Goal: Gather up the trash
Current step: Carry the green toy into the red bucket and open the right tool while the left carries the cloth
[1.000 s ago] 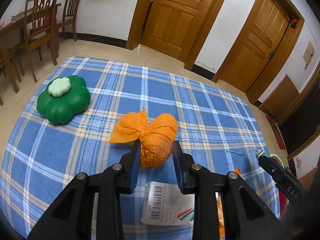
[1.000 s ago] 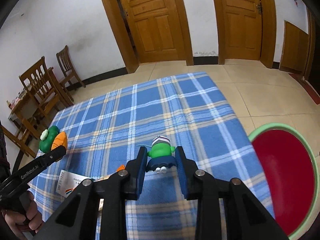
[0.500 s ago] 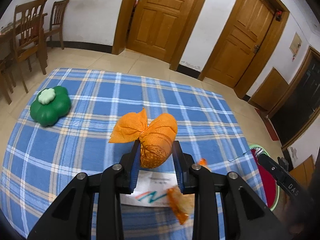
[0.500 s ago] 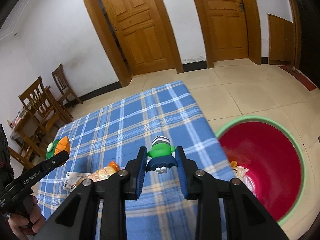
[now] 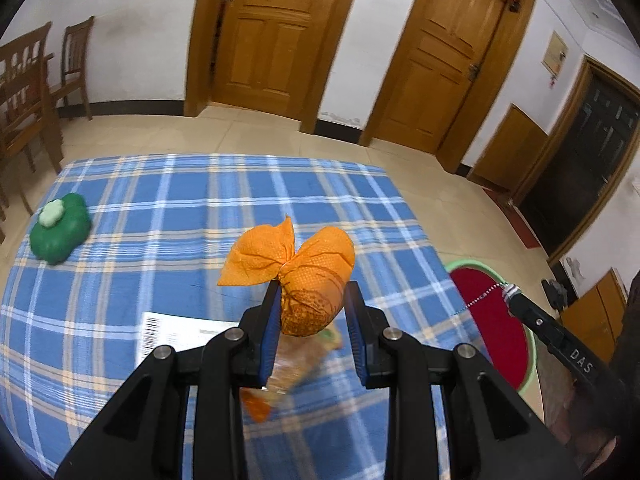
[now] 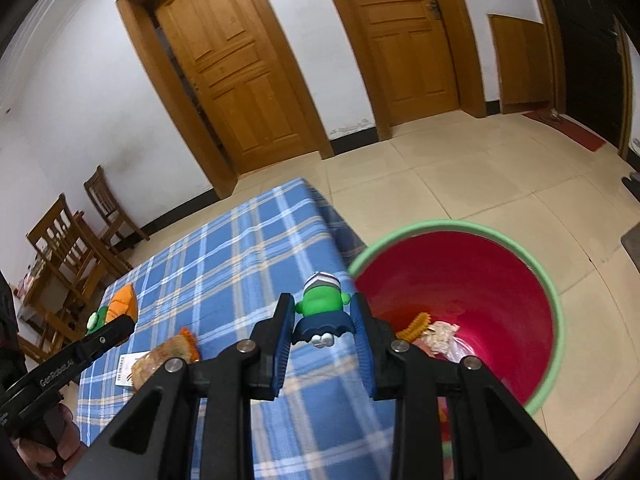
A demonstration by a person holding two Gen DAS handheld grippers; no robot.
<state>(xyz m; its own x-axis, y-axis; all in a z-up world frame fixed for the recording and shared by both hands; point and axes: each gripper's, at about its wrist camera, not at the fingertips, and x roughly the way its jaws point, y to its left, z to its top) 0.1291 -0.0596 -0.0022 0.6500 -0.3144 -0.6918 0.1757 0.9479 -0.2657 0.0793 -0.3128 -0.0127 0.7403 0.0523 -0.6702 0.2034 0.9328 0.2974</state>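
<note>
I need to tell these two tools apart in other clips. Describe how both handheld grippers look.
Both are matte black plastic with blue ribbed pads and silver pivot bolts. The left gripper carries white lettering "GenRobot.AI" along its side. The right gripper carries white letters "DAS", and a beaded chain hangs at its tip.

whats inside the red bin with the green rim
In the right wrist view, the red bin holds an orange ridged piece and crumpled pale wrappers at the bottom. The right gripper and its green toy figure cover the near part.
</note>
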